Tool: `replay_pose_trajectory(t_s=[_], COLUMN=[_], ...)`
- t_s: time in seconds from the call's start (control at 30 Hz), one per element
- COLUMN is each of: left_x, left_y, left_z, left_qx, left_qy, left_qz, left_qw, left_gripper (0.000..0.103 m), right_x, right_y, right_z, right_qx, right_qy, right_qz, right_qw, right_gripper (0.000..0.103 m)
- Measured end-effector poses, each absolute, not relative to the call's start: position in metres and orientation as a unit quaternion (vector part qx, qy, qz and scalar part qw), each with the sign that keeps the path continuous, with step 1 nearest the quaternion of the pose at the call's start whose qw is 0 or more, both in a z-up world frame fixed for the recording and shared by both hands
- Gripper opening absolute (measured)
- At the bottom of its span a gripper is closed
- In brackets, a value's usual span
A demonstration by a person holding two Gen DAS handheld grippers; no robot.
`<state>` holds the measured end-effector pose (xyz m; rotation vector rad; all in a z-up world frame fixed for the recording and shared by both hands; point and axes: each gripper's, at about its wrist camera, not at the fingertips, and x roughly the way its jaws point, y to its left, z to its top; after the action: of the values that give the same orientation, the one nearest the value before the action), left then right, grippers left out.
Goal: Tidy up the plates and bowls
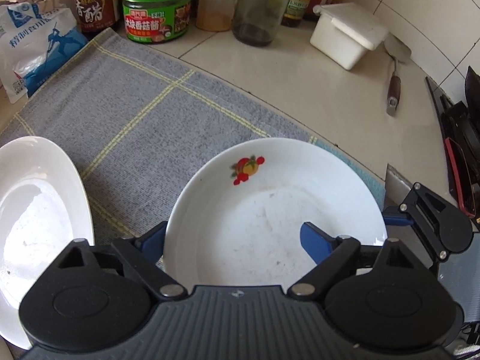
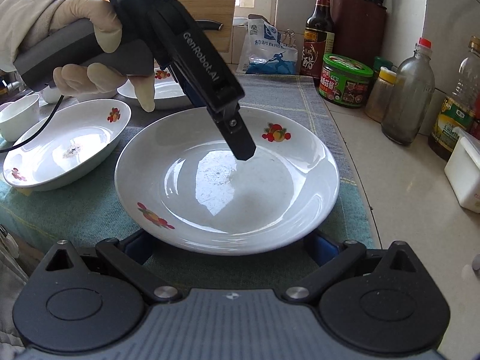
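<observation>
1. Left gripper (image 1: 234, 240): our fingers are apart, straddling the rim of the fruit-print plate (image 1: 276, 210). One blue pad (image 1: 318, 240) is over the inside, the other outside the rim.
2. Can't tell whether the pads touch the plate.
3. Plate sits on the grey checked cloth (image 1: 144, 114), near the counter edge, with a plain white dish (image 1: 39, 210) just beside it.
4. Right gripper (image 2: 231, 246): fingers wide apart, one on either side of the plate's near rim, low at cloth level.
5. Jars and bottles stand at the back, including a green-lid jar (image 1: 157, 9)

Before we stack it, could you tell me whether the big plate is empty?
Empty: the plate shows only bare glazed white and its fruit prints, with no food.
</observation>
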<state>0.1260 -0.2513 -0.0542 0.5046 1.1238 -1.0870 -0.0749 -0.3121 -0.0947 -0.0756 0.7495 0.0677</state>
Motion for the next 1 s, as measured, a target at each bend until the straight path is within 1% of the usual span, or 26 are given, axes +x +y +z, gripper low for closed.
replay_pose_trajectory(t_s=[0.53,1.0], left_x=[0.131,0.136], left_y=[-0.262,-0.258], left_z=[-0.061,-0.055], left_qx=[0.234,0.219], left_qy=[0.504,0.501], left_qz=[-0.493,-0.508], left_qw=[0.670,0.666], left_gripper=[0.089,0.090], right_x=[-0.073,-0.066], right_y=[-0.311,-0.312], right_z=[-0.093,-0.089], right_qx=[-0.045,-0.046], right_qy=[0.367,0.373], right_qz=[0.044,0.040], right_qw=[0.928,0.926], right_gripper=[0.103,0.103])
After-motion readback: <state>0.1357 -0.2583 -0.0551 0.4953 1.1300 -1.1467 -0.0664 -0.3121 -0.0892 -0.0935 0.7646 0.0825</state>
